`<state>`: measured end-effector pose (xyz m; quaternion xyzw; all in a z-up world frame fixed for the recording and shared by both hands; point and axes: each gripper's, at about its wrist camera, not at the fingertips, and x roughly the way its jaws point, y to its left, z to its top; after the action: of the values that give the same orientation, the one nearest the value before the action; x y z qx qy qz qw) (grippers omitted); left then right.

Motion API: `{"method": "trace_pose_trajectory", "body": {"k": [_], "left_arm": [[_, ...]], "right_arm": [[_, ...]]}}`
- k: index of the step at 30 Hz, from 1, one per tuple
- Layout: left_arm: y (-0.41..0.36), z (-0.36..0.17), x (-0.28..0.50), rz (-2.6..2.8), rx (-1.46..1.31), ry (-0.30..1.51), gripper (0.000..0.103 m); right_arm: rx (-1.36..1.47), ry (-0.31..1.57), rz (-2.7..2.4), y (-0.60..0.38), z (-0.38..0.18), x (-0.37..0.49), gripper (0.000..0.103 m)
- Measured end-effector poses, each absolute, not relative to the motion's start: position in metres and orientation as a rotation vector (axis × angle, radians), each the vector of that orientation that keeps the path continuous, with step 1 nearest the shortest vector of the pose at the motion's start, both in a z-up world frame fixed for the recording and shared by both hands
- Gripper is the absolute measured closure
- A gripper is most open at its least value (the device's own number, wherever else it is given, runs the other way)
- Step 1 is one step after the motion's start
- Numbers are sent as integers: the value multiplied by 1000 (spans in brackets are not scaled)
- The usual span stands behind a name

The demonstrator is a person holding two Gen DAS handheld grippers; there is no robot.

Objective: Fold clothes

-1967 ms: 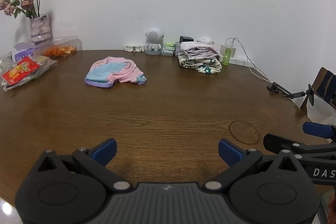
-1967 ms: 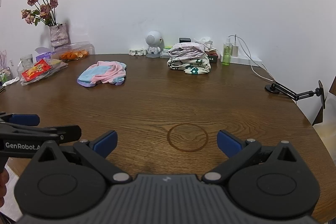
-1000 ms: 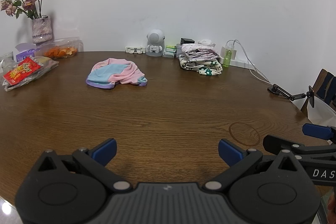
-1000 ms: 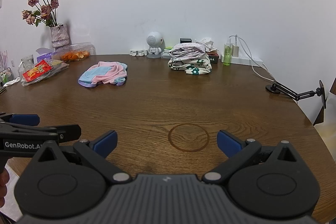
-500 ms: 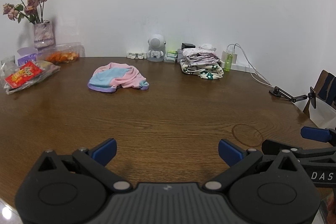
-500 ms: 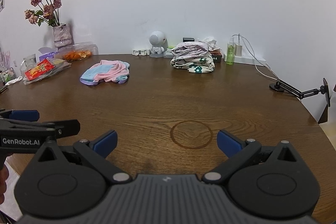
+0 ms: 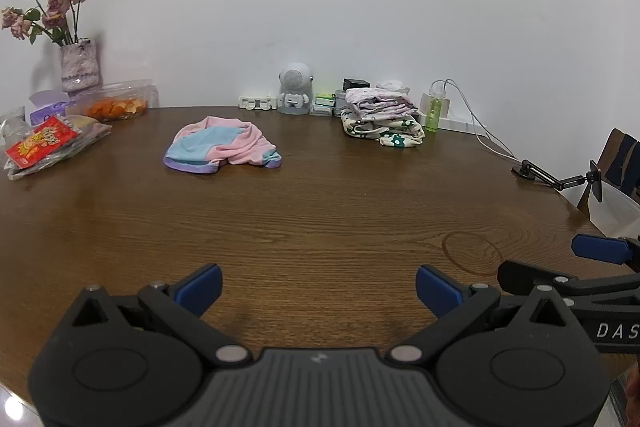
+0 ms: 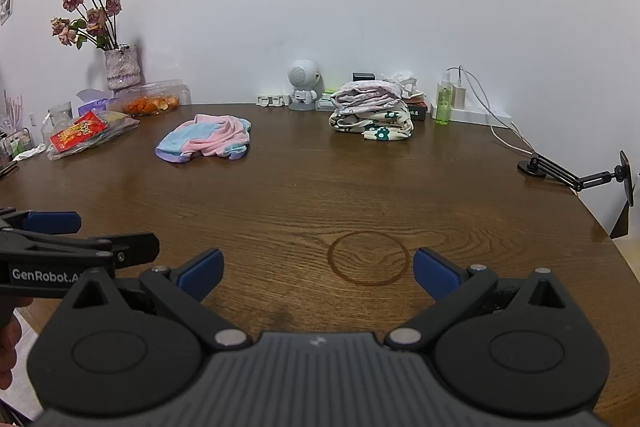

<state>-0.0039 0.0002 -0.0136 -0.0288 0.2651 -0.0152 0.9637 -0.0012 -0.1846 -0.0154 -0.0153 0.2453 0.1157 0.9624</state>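
At the near edge of the round wooden table (image 7: 320, 211) we hold both tools low over bare wood, nothing gripped. Our left gripper (image 7: 318, 285) has its jaws spread wide, blue pads far apart with only tabletop between them. Our right gripper (image 8: 316, 269) is equally wide open and empty, framing a faint ring stain (image 8: 368, 263) in the grain.

We judge the task partly done. A stack of folded clothes (image 7: 382, 119) sits at about one o'clock near the wall, a pale pink printed piece on top of a cream one with dark green flowers, its edges fairly squared. One crumpled pink and blue garment (image 7: 222, 149) remains at about eleven o'clock, well apart from both grippers and from the stack. Neither tool has reached it yet, so spreading, folding and stacking this piece all appear to be left.

That garment lies in a low rumpled heap: a light blue panel on the left, pink cloth bunched over the right, a lilac band along the near edge. It looks soft and thin, likely knit. We cannot tell its type or where any sleeves or openings lie.

At the far left, around ten o'clock, stand a vase of dried roses (image 7: 78, 69) and snack packets (image 7: 44, 143), clear of our working area.
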Motion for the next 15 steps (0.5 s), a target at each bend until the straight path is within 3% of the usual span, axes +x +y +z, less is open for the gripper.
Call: {"method": "trace_pose_trajectory", "body": {"k": [15], "left_arm": [[2,-14,-1,-29,-56,523,0]], "right_arm": [[-34,494,239,-184,-15,1,0]]}}
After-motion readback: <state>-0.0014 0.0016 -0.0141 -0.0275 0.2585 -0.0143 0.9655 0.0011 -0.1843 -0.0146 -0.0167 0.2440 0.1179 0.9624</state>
